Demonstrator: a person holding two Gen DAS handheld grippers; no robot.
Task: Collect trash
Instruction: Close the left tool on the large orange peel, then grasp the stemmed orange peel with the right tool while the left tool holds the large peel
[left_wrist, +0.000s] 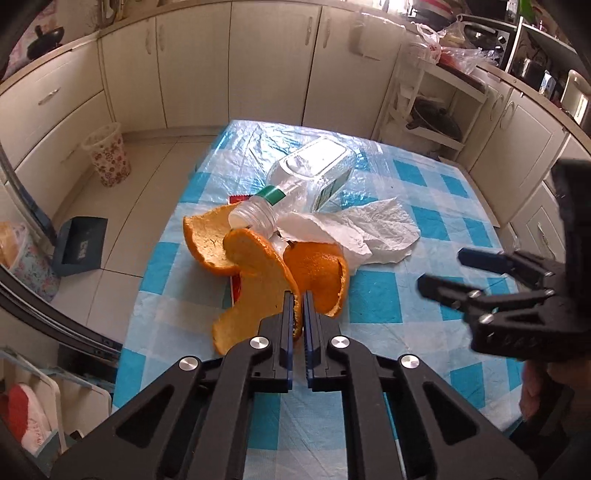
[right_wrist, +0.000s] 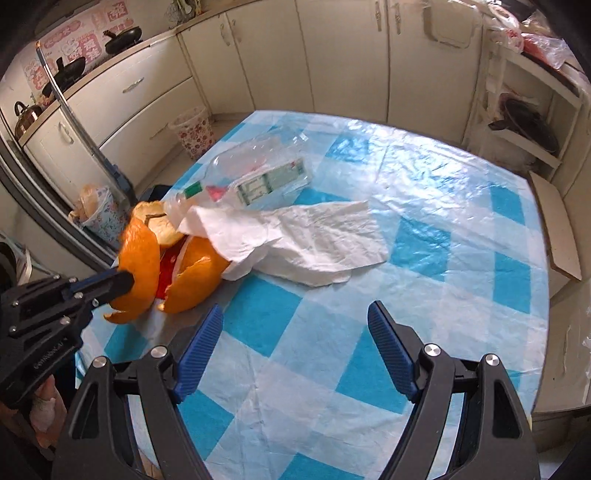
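A large orange peel (left_wrist: 258, 266) lies curled on the blue-and-white checked table (left_wrist: 388, 295), over a red wrapper (left_wrist: 236, 288). My left gripper (left_wrist: 299, 299) is shut on the peel's near edge; the right wrist view shows the same grip (right_wrist: 122, 280) on the orange peel (right_wrist: 140, 251). Behind the peel a clear plastic bottle (left_wrist: 310, 173) lies on its side, with no cap on its neck. A crumpled white tissue (right_wrist: 314, 236) spreads beside it. My right gripper (right_wrist: 295, 310) hovers open over bare cloth, short of the tissue, and shows at the right (left_wrist: 443, 269).
A floral waste basket (left_wrist: 109, 155) stands on the tiled floor past the table's left edge, with a dark dustpan (left_wrist: 79, 245) nearer. A second floral bin (right_wrist: 98, 214) holds peels. Cream cabinets ring the room, and a white shelf rack (left_wrist: 436, 110) stands far right.
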